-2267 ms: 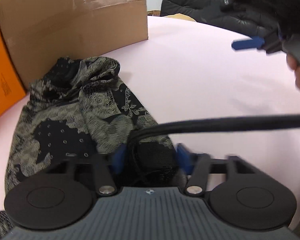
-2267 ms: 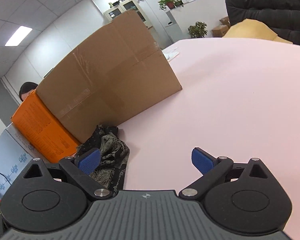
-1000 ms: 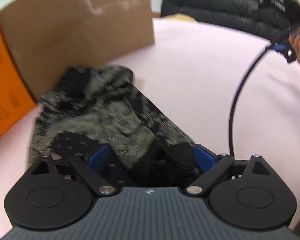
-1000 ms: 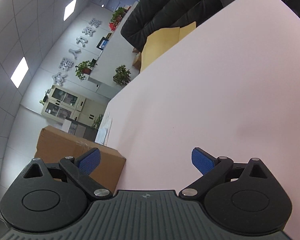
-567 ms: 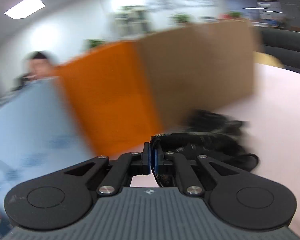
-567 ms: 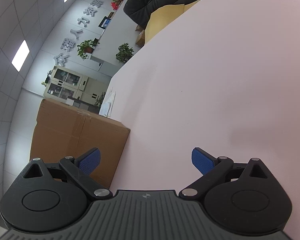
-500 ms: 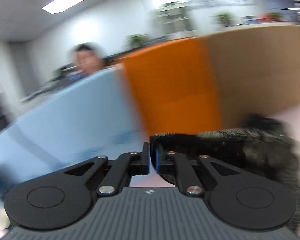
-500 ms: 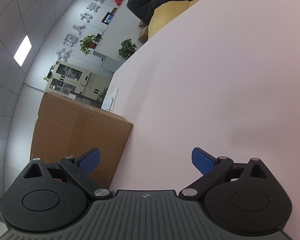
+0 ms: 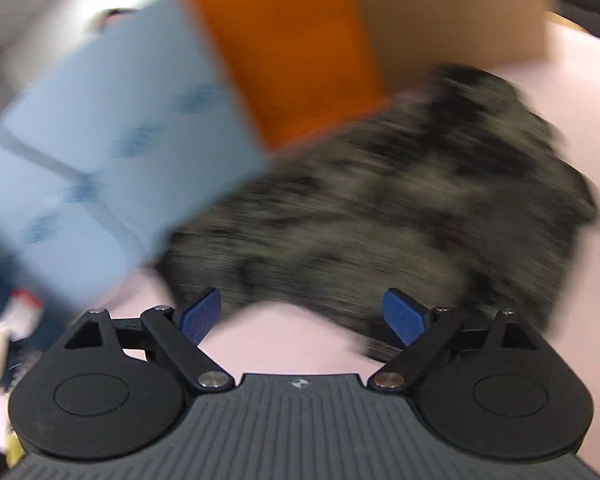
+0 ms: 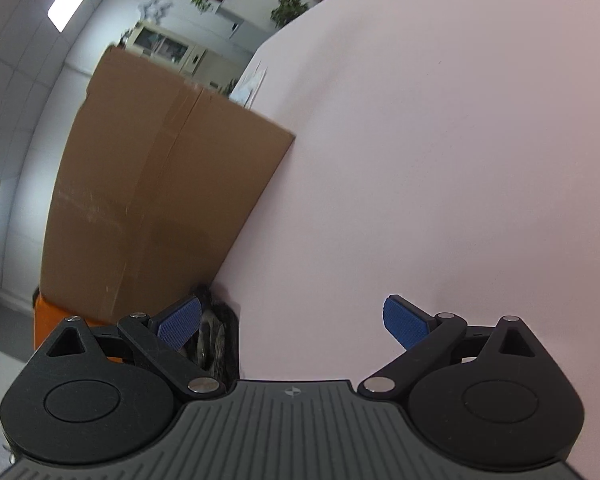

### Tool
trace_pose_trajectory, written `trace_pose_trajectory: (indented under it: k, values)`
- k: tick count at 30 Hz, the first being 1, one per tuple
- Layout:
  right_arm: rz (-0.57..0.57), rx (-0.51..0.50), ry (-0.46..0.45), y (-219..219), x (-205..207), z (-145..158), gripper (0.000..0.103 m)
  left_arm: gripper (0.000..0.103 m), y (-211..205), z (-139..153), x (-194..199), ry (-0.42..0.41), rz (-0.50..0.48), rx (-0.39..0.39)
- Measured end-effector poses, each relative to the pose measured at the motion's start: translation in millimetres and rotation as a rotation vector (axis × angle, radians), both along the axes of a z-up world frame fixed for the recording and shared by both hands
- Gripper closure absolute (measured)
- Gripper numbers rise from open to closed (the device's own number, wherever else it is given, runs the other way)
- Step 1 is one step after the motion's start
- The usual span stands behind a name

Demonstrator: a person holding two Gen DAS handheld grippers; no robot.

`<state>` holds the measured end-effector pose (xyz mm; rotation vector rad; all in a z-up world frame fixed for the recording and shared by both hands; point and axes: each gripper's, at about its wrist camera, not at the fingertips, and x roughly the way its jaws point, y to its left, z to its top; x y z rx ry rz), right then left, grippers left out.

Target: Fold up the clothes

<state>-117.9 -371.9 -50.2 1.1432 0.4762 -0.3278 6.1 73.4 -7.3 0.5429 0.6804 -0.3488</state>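
Note:
A dark garment [image 9: 400, 200] with a pale lace-like print lies bunched on the pink table [image 9: 292, 344], blurred by motion in the left wrist view. My left gripper [image 9: 302, 316] hovers just short of its near edge; its jaws are opening wide and only bare table lies between the blue pads. In the right wrist view my right gripper [image 10: 290, 324] stands open over the pink table [image 10: 440, 160], nothing between its fingers. A sliver of the garment [image 10: 216, 340] peeks out beside its left pad.
A brown cardboard box [image 10: 156, 200], an orange box [image 9: 284, 52] and a pale blue box [image 9: 100, 152] stand in a row right behind the garment. Small clutter [image 9: 8, 332] lies at the left edge. Potted plants [image 10: 288, 8] and cabinets stand beyond the table.
My left gripper, shut on the garment's edge half a second ago, has let go and its jaws now stand wide. It swung sideways. The right gripper turned toward the brown box.

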Motion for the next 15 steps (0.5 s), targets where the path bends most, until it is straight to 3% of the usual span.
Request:
trace_pose_trajectory:
  k: [3, 8, 9, 12, 14, 15]
  values:
    - [0.139, -0.055, 0.031, 20, 18, 0, 0.005, 0.016, -51, -22, -34, 0.022, -0.202, -0.015]
    - [0.240, -0.051, 0.040, 41, 34, -3, 0.005, 0.011, -108, -41, -17, 0.022, -0.221, -0.033]
    - [0.249, -0.045, 0.038, 42, 36, -3, 0.005, 0.000, -115, -45, -10, 0.001, -0.205, -0.022]
    - [0.258, -0.076, 0.019, 40, 33, 0, 0.005, 0.002, -131, -47, 14, -0.034, -0.179, -0.046]
    - [0.259, -0.107, 0.004, 36, 27, 2, 0.001, 0.048, -132, -44, 30, 0.009, -0.190, -0.123]
    - [0.270, -0.127, 0.005, 37, 30, 2, 0.000, 0.090, -132, -42, 38, 0.045, -0.191, -0.162]
